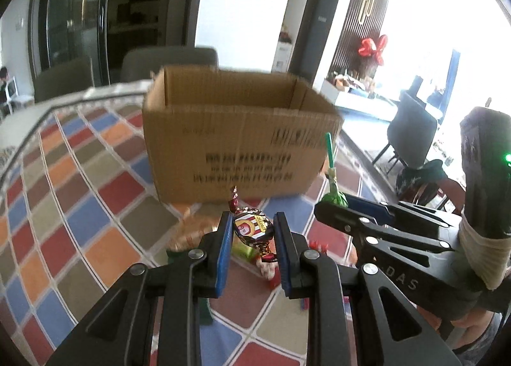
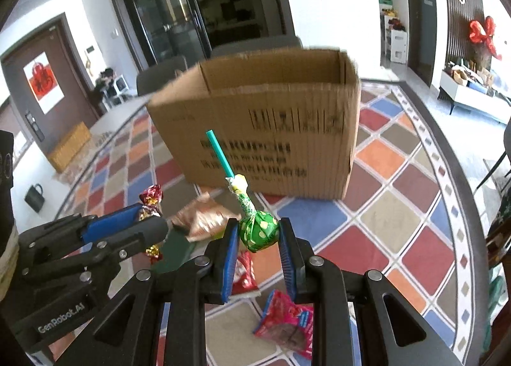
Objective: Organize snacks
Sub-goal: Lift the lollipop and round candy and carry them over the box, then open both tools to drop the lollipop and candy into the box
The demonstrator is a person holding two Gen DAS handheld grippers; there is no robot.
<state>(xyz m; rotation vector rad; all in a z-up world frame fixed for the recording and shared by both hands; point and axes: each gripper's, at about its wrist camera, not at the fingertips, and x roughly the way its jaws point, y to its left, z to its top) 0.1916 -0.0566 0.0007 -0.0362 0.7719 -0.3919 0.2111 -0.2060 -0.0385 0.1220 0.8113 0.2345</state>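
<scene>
My left gripper [image 1: 252, 228] is shut on a wrapped coconut candy [image 1: 252, 230] with red twisted ends, held above the table. It also shows in the right wrist view [image 2: 150, 203]. My right gripper [image 2: 258, 231] is shut on a green lollipop [image 2: 257, 228] with a teal stick pointing up; the lollipop also shows in the left wrist view [image 1: 333, 195]. An open cardboard box [image 1: 239, 132] stands just ahead of both grippers, and in the right wrist view [image 2: 271, 129] too.
Loose snacks lie on the checkered tablecloth [image 2: 399, 180] below the grippers: a brown packet [image 2: 201, 219], a pink-red packet [image 2: 287, 324], a red wrapper [image 2: 244, 273]. Chairs [image 1: 169, 59] stand behind the box. The table edge curves at right [image 2: 447, 155].
</scene>
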